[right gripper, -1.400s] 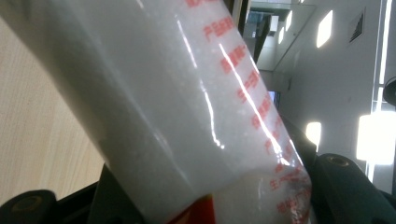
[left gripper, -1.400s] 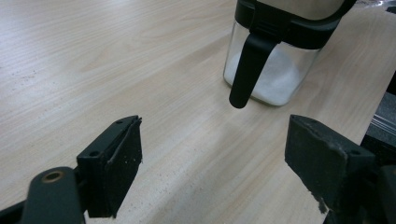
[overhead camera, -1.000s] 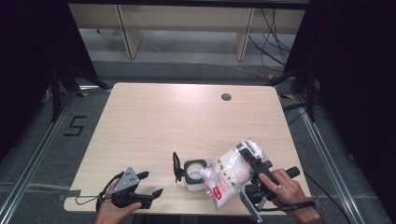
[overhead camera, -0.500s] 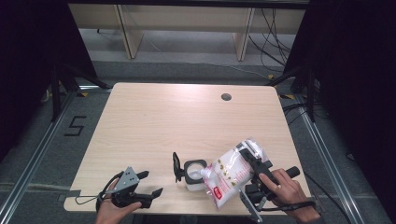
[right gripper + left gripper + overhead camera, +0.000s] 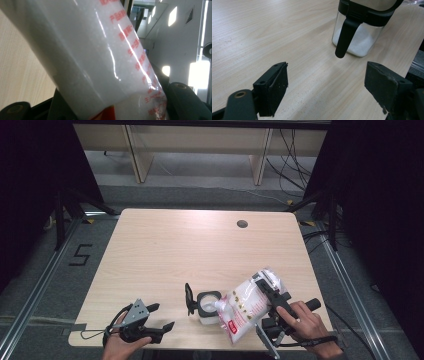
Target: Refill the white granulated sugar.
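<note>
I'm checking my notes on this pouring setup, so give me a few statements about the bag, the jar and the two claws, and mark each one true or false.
1. The right claw holds the bag of white granules. True.
2. The bag is tilted with one end at the jar. True.
3. The jar's lid is shut. False: it stands flipped open.
4. The left claw grips the jar. False: it is open, apart from the jar.
5. The jar is empty. False: white granules lie inside.
</note>
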### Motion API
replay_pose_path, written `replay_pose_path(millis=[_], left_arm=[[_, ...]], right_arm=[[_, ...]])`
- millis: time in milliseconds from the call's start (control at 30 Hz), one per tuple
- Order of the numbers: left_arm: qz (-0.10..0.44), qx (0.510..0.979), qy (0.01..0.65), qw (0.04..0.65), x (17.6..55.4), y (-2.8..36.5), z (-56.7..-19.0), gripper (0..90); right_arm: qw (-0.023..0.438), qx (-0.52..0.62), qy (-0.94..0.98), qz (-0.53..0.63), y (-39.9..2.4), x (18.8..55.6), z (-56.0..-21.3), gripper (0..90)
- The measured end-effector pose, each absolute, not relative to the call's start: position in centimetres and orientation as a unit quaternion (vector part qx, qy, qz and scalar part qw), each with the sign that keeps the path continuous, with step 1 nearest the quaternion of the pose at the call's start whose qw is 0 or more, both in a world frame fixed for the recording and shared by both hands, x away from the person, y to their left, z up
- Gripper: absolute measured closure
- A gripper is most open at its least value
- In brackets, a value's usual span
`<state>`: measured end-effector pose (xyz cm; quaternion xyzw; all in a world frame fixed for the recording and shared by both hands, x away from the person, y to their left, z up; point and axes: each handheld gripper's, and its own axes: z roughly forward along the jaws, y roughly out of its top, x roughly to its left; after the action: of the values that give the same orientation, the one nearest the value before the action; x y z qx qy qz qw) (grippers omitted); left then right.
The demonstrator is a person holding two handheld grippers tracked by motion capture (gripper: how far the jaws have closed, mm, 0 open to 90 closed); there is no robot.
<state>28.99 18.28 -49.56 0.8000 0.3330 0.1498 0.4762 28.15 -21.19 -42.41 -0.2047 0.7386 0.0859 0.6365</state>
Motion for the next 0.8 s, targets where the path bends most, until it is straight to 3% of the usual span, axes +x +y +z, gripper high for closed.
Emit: replay_pose_path(millis=[800], left_arm=[[0.143,0.795,0.346,0.477,28.79,18.24,-49.65,18.5]], right_arm=[[0.626,-0.187,0.751,0.094,-21.29,28.4,-42.87,48.7]])
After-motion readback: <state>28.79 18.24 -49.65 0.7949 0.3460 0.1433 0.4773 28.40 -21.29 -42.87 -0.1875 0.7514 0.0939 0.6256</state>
